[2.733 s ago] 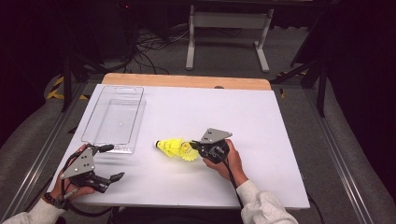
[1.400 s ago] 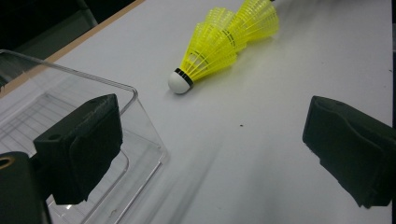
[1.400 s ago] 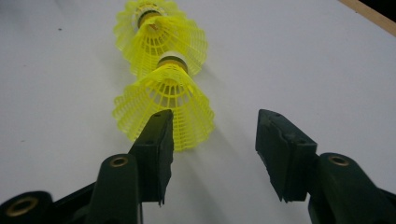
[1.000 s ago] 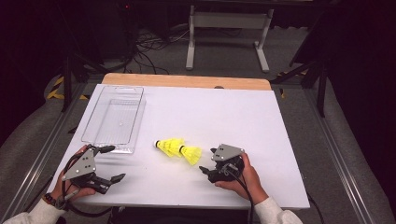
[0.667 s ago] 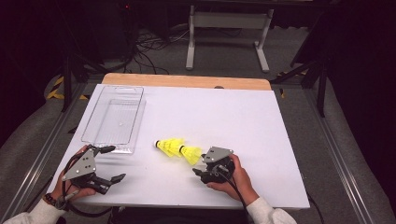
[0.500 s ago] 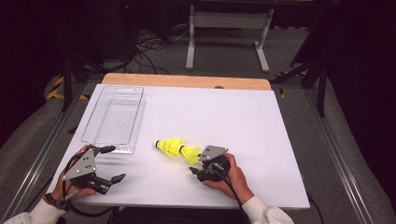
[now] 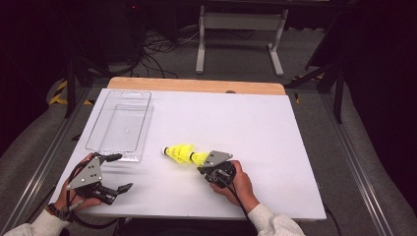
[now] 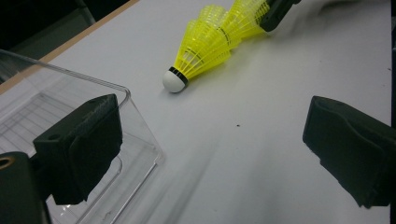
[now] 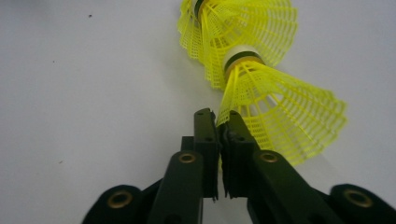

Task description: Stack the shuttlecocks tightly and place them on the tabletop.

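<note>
A nested stack of yellow plastic shuttlecocks (image 7: 179, 153) lies on its side on the white table, white cork tip to the left. My right gripper (image 7: 201, 167) sits at the stack's open end. In the right gripper view its jaws (image 9: 219, 116) have just been closing and now pinch the mesh edge of the nearest shuttlecock skirt (image 9: 280, 107). My left gripper (image 7: 123, 172) rests at the table's front left, open and holding nothing. In the left gripper view the stack (image 8: 210, 42) lies beyond its wide-set pads (image 8: 345, 154).
A clear plastic tray (image 7: 120, 123) stands at the left side of the table, just beyond the left gripper; its near corner (image 8: 126, 93) shows close to the left jaw. Bare white tabletop (image 7: 246, 118) stretches behind and to the right. Dark floor with cables surrounds the table.
The right hand has slid left from the table's right part up to the shuttlecock stack, and its jaws have closed on the skirt. The left hand and the stack have not moved.
</note>
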The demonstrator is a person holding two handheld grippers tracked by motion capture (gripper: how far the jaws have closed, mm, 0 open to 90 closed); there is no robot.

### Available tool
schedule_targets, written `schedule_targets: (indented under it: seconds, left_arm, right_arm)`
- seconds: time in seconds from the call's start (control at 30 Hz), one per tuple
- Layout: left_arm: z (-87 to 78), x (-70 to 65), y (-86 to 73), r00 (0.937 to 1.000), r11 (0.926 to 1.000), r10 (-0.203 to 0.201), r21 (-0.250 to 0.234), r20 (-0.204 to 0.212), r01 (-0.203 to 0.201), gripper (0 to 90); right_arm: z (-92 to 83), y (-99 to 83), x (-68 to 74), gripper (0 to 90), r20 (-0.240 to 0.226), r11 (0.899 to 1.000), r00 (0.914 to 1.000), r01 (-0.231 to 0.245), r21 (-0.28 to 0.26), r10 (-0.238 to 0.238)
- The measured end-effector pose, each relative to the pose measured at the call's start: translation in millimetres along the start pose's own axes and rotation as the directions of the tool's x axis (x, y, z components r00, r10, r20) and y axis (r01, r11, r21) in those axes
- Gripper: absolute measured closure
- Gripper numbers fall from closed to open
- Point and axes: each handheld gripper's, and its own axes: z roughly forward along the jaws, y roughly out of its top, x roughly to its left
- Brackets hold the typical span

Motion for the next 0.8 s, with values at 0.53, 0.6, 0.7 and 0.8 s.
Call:
schedule_targets:
  seconds: [0.53, 0.6, 0.7, 0.8]
  left_arm:
    - [0.1, 0.5, 0.0, 1.0000, 1.0000, -0.003, -0.001, 0.001, 0.003, 5.7]
    - [-0.2, 0.7, 0.0, 1.0000, 1.0000, -0.003, -0.003, 0.001, 0.003, 5.7]
    - [0.0, 1.0, -0.3, 1.0000, 1.0000, -0.002, -0.002, 0.003, 0.002, 5.7]
    - [0.2, 0.7, -0.2, 1.0000, 1.0000, -0.001, -0.001, 0.004, 0.001, 5.7]
  right_arm:
    - [-5.6, 8.8, -5.9, 90.0, 0.009, 0.998, 0.9999, 0.012, -0.069, -0.012]
    - [-1.5, 11.7, -4.3, 90.0, -0.004, 0.997, 0.9998, 0.018, -0.071, -0.019]
    - [3.4, 13.3, -2.8, 90.0, -0.012, 0.998, 0.9996, 0.025, -0.065, -0.026]
    - [7.0, 15.1, -2.7, 90.0, -0.021, 0.997, 0.9994, 0.026, -0.068, -0.027]
